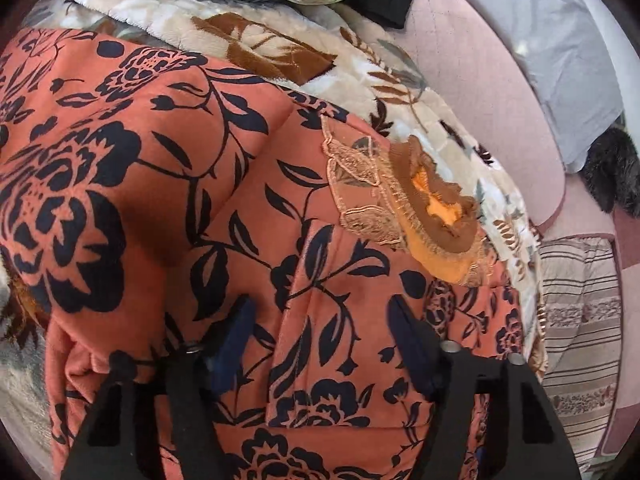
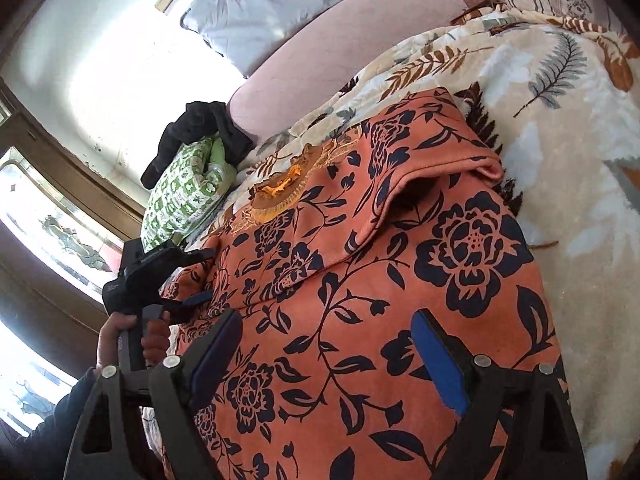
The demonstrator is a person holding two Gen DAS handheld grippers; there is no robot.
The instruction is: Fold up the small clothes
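Observation:
An orange garment (image 1: 224, 184) with a black flower print and an embroidered neckline (image 1: 404, 200) lies on a cream leaf-pattern blanket (image 1: 280, 60). It also fills the right wrist view (image 2: 400, 280), with one part folded over the body. My left gripper (image 1: 324, 324) is open, its fingers spread just above the cloth near one edge; it also shows in the right wrist view (image 2: 192, 276), held by a hand. My right gripper (image 2: 326, 340) is open over the lower part of the garment, holding nothing.
A green patterned bag (image 2: 184, 196) and a black garment (image 2: 200, 128) lie by the pink headboard (image 2: 340, 52). A grey pillow (image 2: 280, 0) leans behind it. A striped cushion (image 1: 580, 320) lies beside the blanket. A window (image 2: 60, 232) is on the left.

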